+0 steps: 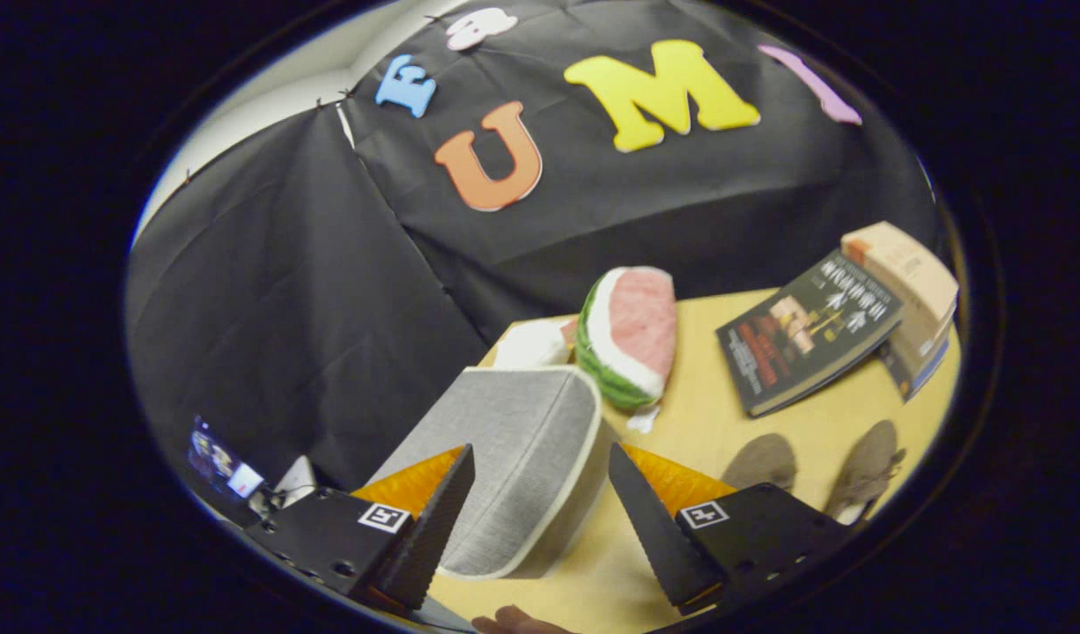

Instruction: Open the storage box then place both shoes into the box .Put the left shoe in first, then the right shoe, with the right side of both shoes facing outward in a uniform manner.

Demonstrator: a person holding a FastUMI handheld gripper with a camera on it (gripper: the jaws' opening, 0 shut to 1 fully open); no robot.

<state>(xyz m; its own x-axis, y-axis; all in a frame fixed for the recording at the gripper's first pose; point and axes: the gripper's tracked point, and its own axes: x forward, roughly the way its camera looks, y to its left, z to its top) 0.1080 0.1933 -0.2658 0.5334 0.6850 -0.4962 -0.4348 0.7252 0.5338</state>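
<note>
A grey fabric storage box (514, 458) with pale piping stands on the yellow table, its lid closed. My gripper (540, 528) is open and hovers over the box, with the box's near corner between the two black fingers (434, 528); neither finger presses on it. Two brown shoes lie beyond the right finger: one (763, 460) close to it, the other (868, 467) further right with its toe away from me.
A plush watermelon slice (632, 335) leans behind the box, beside a white soft item (531, 343). A dark book (809, 330) and stacked cardboard boxes (910, 291) sit at the table's (699, 414) far right. A fingertip (514, 621) shows at the near edge. Small devices (232, 471) lie left.
</note>
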